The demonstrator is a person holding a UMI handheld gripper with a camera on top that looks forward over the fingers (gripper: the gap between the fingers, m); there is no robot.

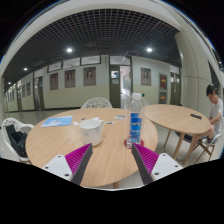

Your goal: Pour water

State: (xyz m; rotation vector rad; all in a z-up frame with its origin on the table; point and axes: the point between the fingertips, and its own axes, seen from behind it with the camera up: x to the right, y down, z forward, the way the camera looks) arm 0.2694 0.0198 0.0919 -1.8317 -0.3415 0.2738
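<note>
Wood-toned laminate forms the round table point(60, 150) that carries everything of interest; a second round table point(175, 117) of the same finish stands well apart beyond it, with a seated person point(215, 105) at its far side. White chairs point(96, 103) stand behind the near table, and framed pictures point(70, 77) line the back wall. On the near table, a blue sheet or folder point(57, 122) lies toward the far left edge. A pale cup or bowl point(91, 130) sits near the table's middle. The clear plastic water bottle point(134, 118), blue-labelled and upright, stands just to the right of that vessel, ahead of the gripper point(113, 160) and roughly on its centre line. The fingers are spread wide with nothing between the magenta pads point(146, 158); they sit short of the bottle.

Handling, as judged: the bottle appears thin-walled and partly or wholly filled, so moderately heavy and liable to dent under a hard squeeze. Its smooth wall may slip; the labelled mid-body offers the best purchase, low enough to keep it steady when tilted toward the vessel. Whether the cap is on cannot be told.
</note>
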